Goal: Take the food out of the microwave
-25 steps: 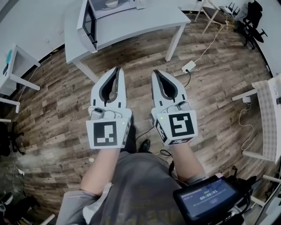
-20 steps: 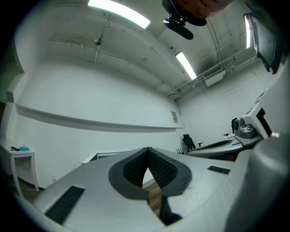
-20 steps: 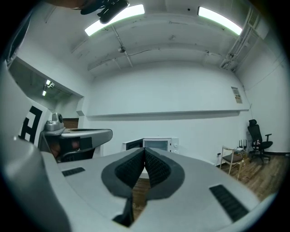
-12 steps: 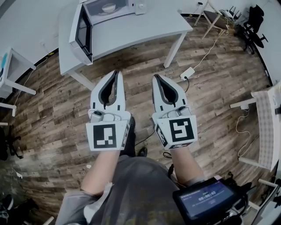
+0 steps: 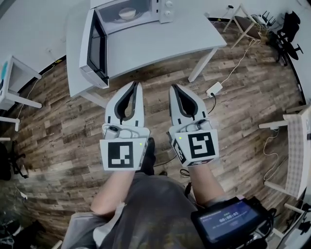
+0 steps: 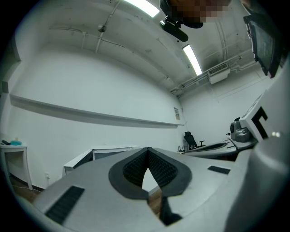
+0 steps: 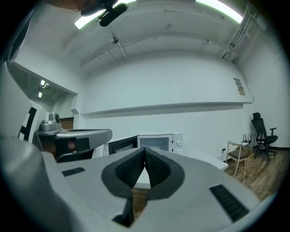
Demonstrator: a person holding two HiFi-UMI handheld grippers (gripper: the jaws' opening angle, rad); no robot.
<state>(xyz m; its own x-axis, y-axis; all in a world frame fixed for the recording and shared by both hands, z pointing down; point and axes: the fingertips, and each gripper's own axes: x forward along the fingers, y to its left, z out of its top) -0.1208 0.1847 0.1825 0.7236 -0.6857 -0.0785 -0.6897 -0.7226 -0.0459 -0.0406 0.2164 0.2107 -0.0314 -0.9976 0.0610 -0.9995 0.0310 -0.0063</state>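
1. Floor (image 5: 243,116): wood planks, matt, visible grain.
2. Table (image 5: 160,44): smooth, matt pale top.
3. Microwave (image 5: 165,7): smooth white casing; door (image 5: 96,48) dark and glossy.
4. Left gripper (image 5: 137,85), right gripper (image 5: 174,87): matt pale plastic shells; pads (image 7: 156,168) dark, ribbed.
5. Shirt (image 5: 150,214): grey cloth.
6. Screen (image 5: 227,220): glossy.

I see the white microwave (image 5: 165,9) at about 12 o'clock in the head view, standing upright on a pale table (image 5: 160,43). Its dark-windowed door (image 5: 96,48) is swung wide open toward 10 o'clock. The food (image 5: 127,13), a pale round dish, sits inside the open cavity.
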